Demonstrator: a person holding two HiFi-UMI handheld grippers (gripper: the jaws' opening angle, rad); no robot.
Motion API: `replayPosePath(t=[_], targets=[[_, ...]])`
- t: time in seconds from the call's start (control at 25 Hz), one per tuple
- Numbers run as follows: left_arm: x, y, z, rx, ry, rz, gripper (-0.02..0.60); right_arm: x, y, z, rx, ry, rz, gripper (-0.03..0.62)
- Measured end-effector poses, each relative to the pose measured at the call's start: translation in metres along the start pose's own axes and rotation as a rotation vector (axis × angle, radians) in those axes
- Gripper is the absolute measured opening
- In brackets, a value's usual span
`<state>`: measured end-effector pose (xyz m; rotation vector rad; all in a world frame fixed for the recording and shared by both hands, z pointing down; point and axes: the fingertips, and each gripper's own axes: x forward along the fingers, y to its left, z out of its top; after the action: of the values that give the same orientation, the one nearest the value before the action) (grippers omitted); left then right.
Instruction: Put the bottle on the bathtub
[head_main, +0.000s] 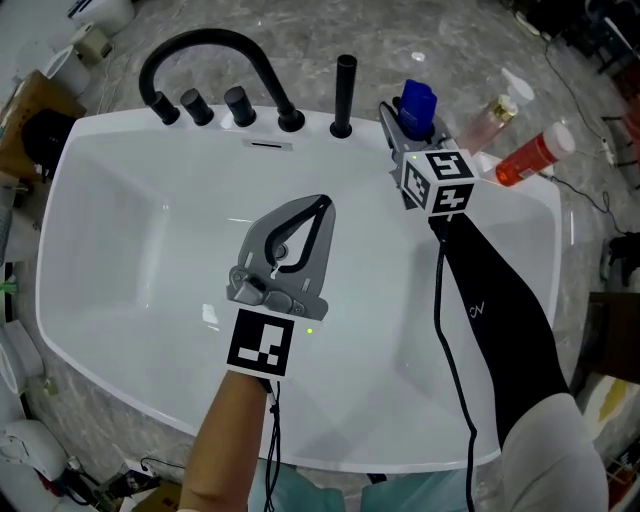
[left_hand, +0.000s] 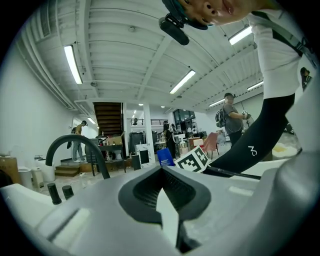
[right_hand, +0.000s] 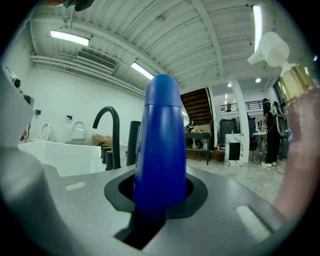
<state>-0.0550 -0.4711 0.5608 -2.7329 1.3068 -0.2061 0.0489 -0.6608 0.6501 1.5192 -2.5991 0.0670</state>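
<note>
A blue bottle (head_main: 418, 105) stands upright at the back right rim of the white bathtub (head_main: 90, 150), and my right gripper (head_main: 408, 128) is shut on it. In the right gripper view the blue bottle (right_hand: 160, 145) rises between the jaws of that gripper (right_hand: 159, 202) and hides its own base. My left gripper (head_main: 322, 206) hovers over the middle of the tub, shut with nothing in it. In the left gripper view the jaws of the left gripper (left_hand: 163, 175) meet, and the blue bottle (left_hand: 164, 156) shows far ahead.
A black arched faucet (head_main: 215, 45) with knobs and a black post (head_main: 344, 95) lines the tub's back rim. A pink pump bottle (head_main: 490, 118) and a red bottle (head_main: 530, 155) lie on the stone floor just right of the rim. Clutter surrounds the tub's left side.
</note>
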Motion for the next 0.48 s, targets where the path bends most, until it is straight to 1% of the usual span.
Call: replayPosePath(t=[0.12, 0.2, 0.36, 0.48], targets=[[-0.002, -0.004, -0.007, 0.033, 0.023, -0.030, 0.003, 0.005, -0.010, -0.007, 0.018, 0.003, -0.028, 0.110], [-0.004, -0.003, -0.013, 0.040, 0.035, -0.039, 0.003, 0.009, -0.014, -0.009, 0.023, 0.003, -0.044, 0.110], [-0.005, 0.000, -0.024, 0.008, 0.037, -0.043, 0.003, 0.016, -0.021, -0.013, 0.026, -0.002, -0.076, 0.110], [-0.006, 0.004, -0.028, -0.001, 0.038, -0.042, 0.003, 0.022, -0.024, -0.016, 0.029, -0.009, -0.091, 0.110]])
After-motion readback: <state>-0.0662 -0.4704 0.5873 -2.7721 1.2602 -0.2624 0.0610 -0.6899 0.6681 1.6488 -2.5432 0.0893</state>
